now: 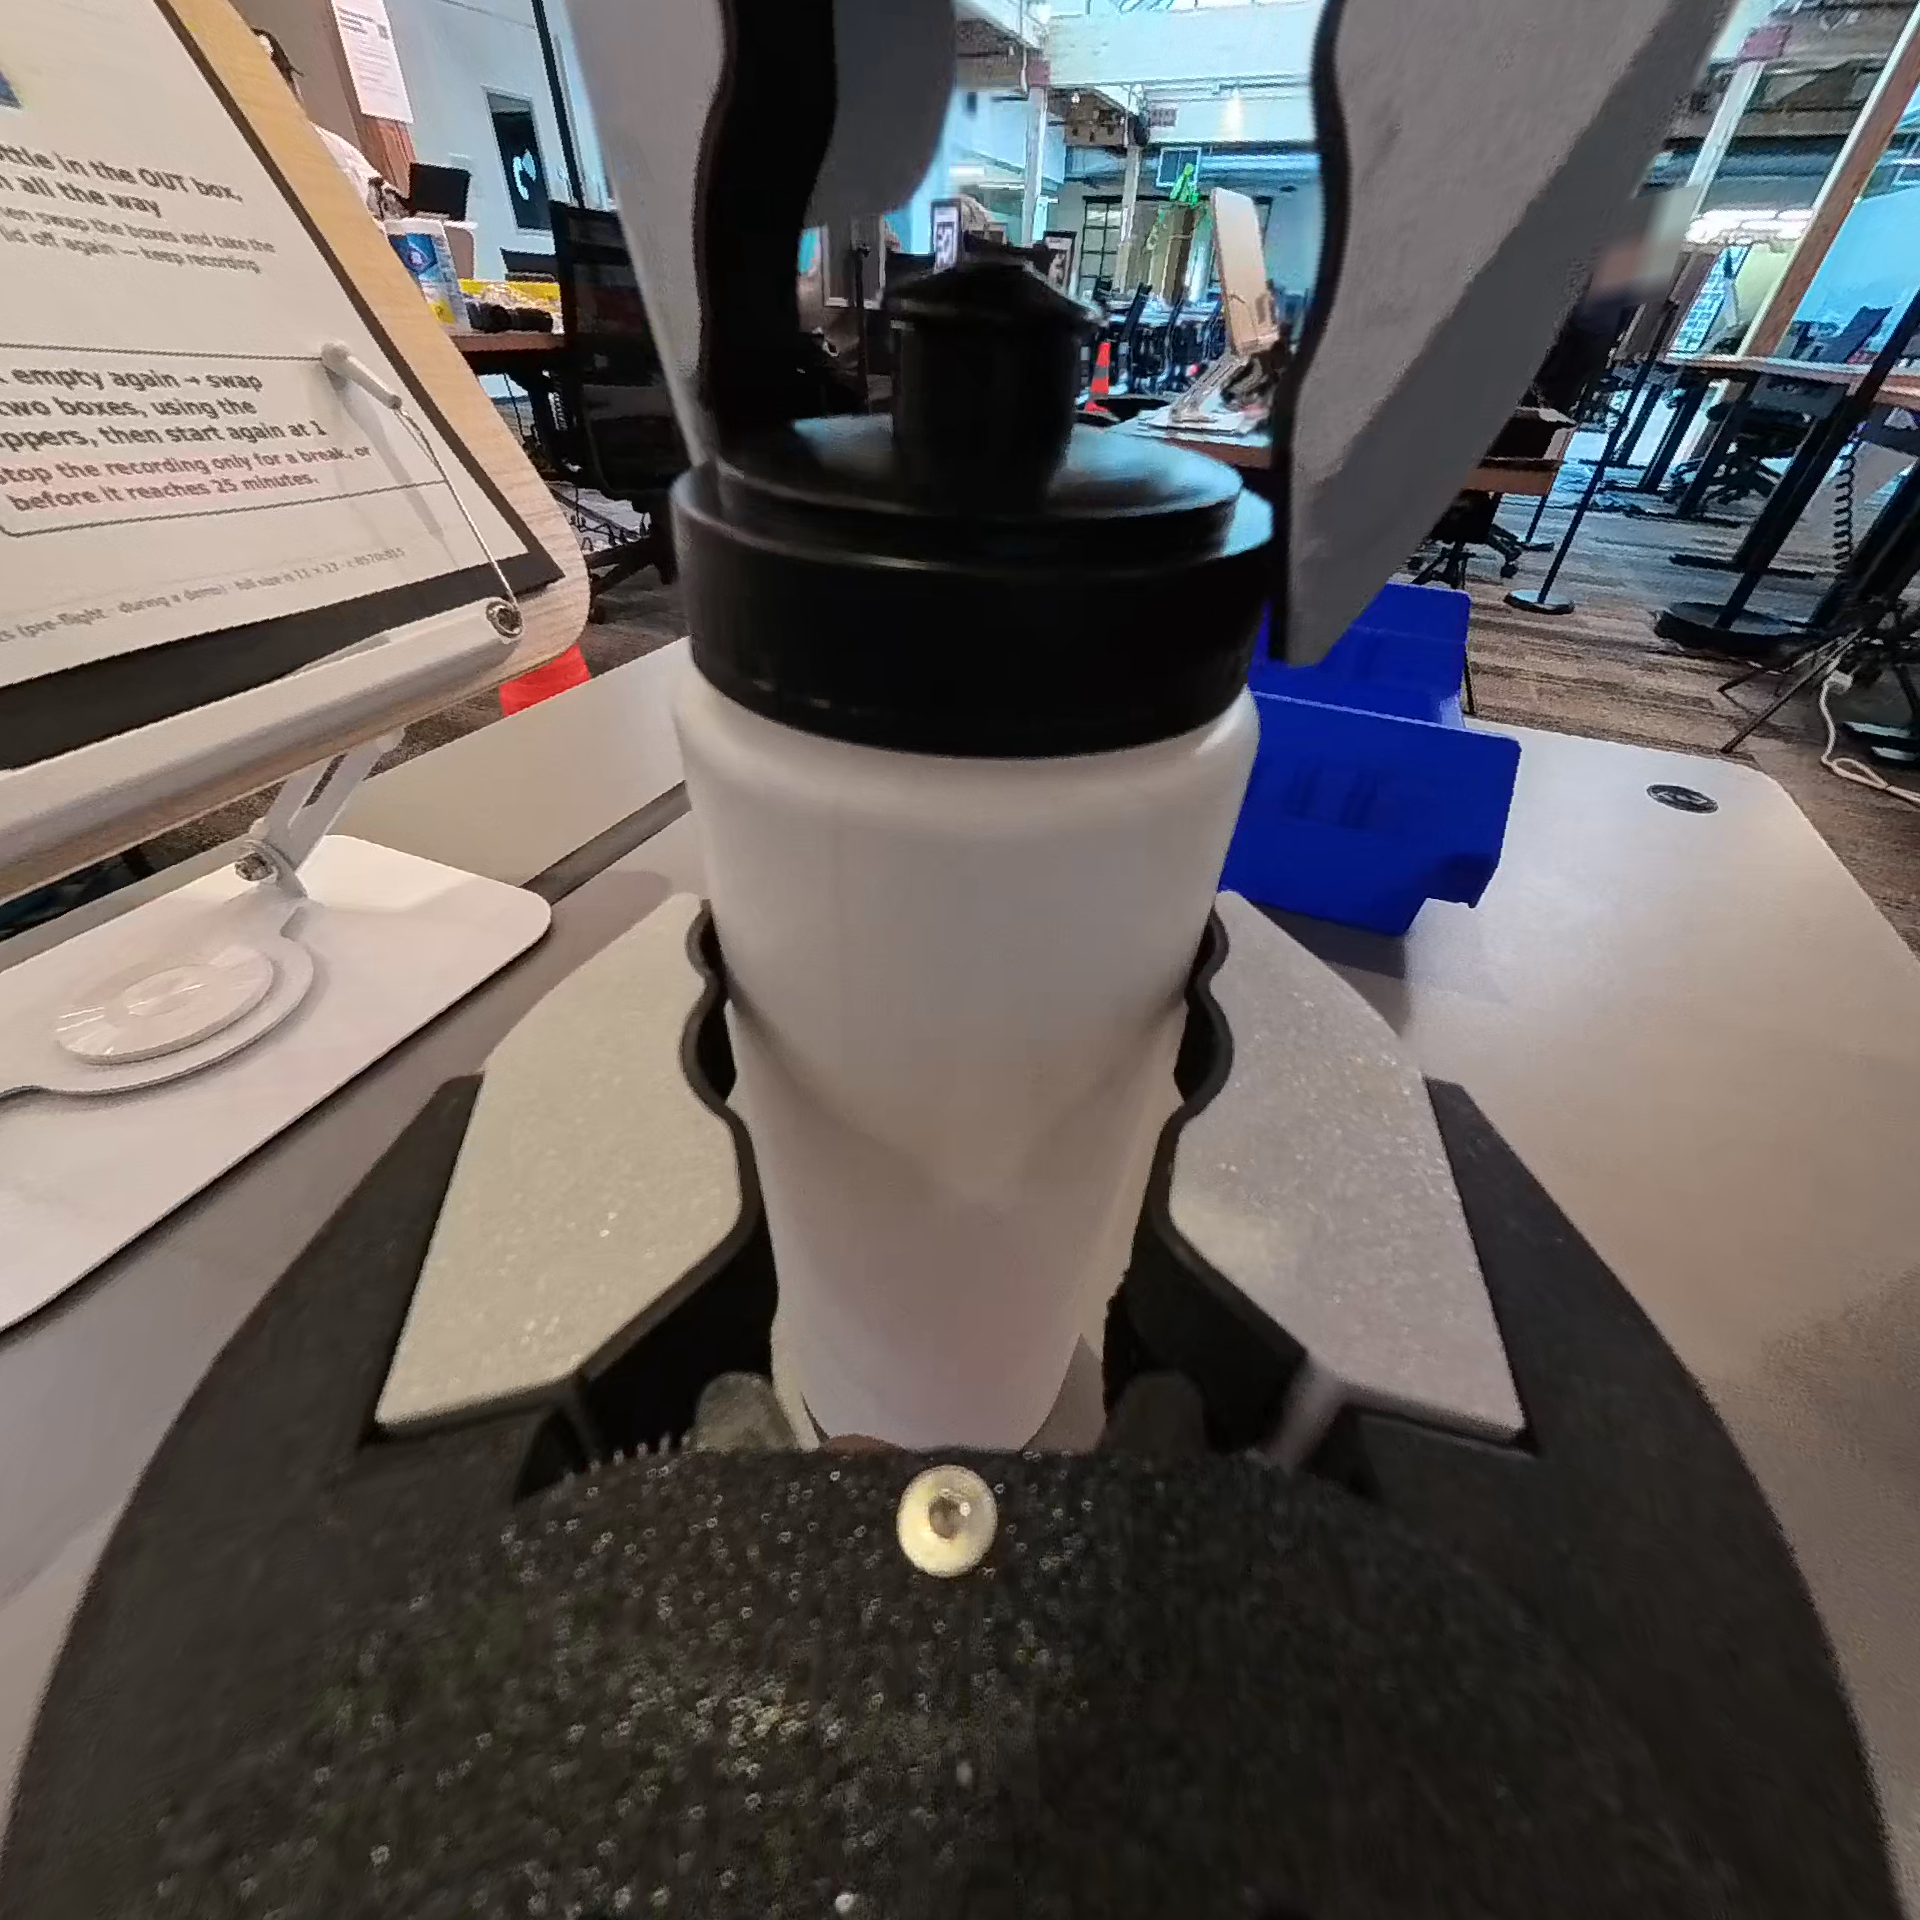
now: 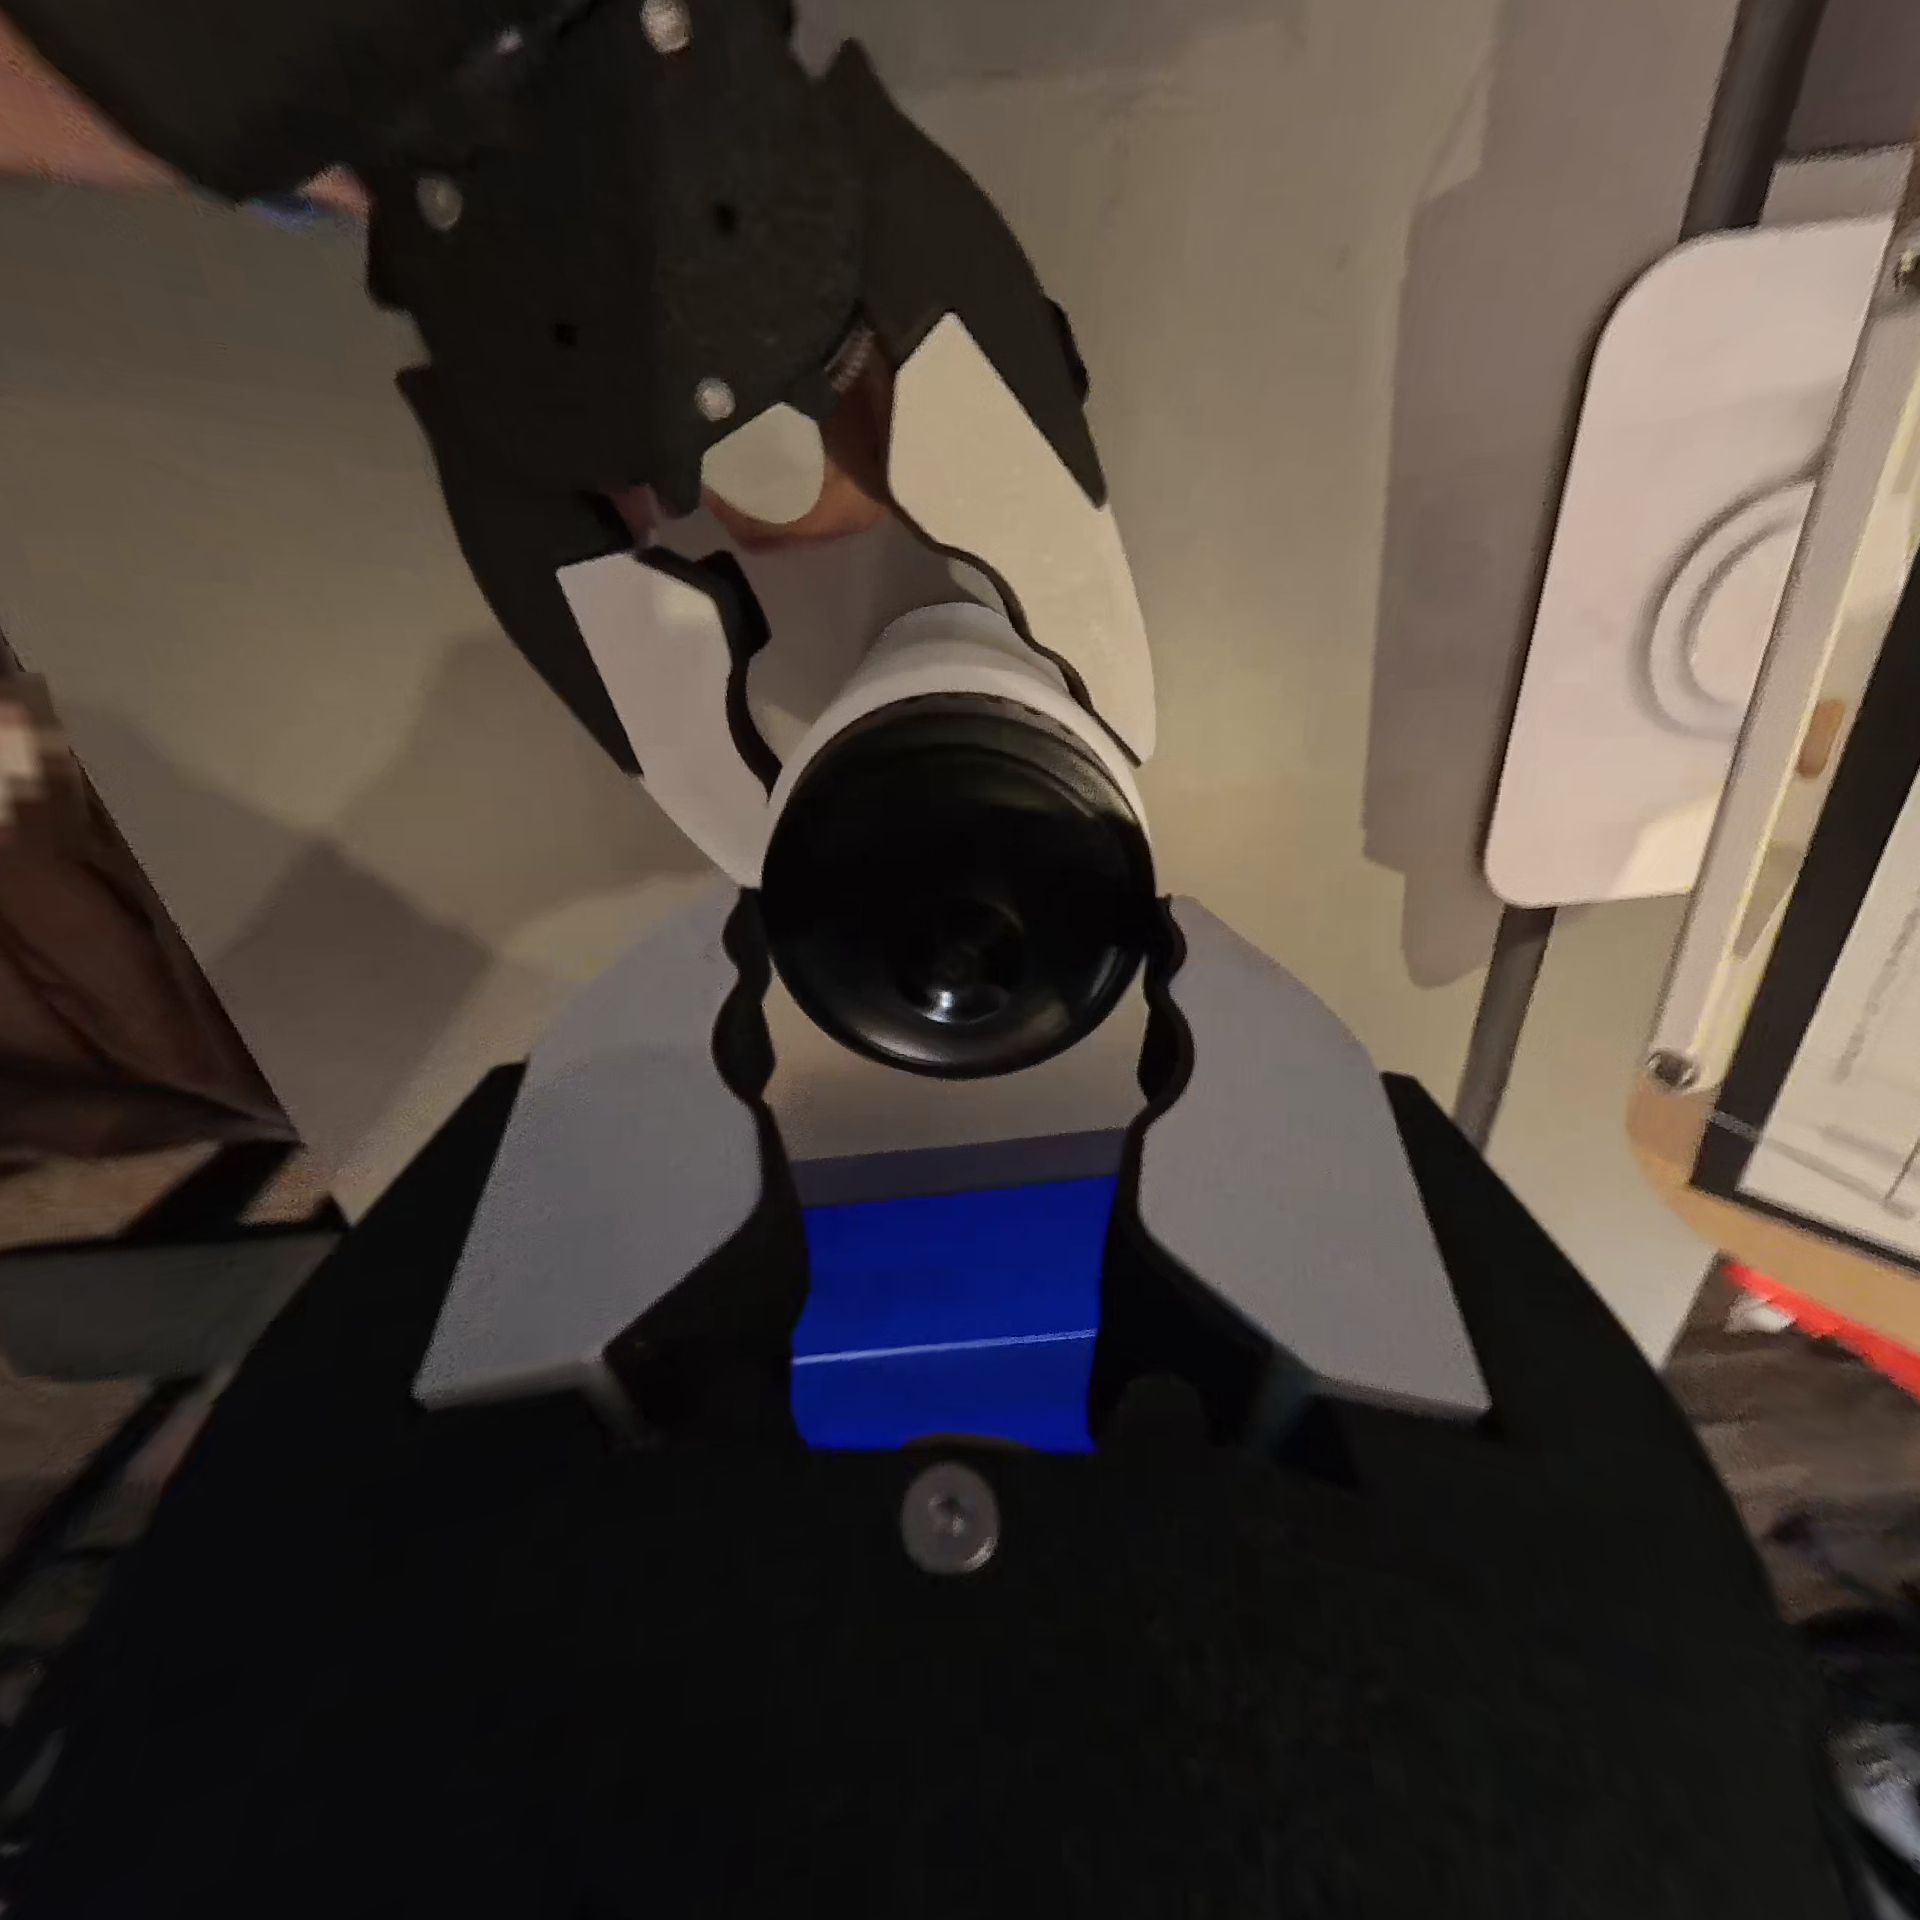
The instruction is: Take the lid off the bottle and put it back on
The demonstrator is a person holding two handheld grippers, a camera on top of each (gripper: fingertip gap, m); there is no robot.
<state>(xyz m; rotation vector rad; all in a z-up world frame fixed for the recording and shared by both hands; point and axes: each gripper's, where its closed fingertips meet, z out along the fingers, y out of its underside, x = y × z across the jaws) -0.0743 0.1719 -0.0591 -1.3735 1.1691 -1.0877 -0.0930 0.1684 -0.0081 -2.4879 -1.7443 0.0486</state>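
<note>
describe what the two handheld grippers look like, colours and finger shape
Both match. The left gripper and right gripper have rough-textured black bodies, a silver screw at the centre, and broad pale grey fingers lined with wavy black pads. No cables or sleeves show.

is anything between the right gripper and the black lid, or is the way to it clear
Nothing visible stands in the way. The right gripper already has a finger on each side of the black lid, which sits on the white bottle that the left gripper clamps.
</note>
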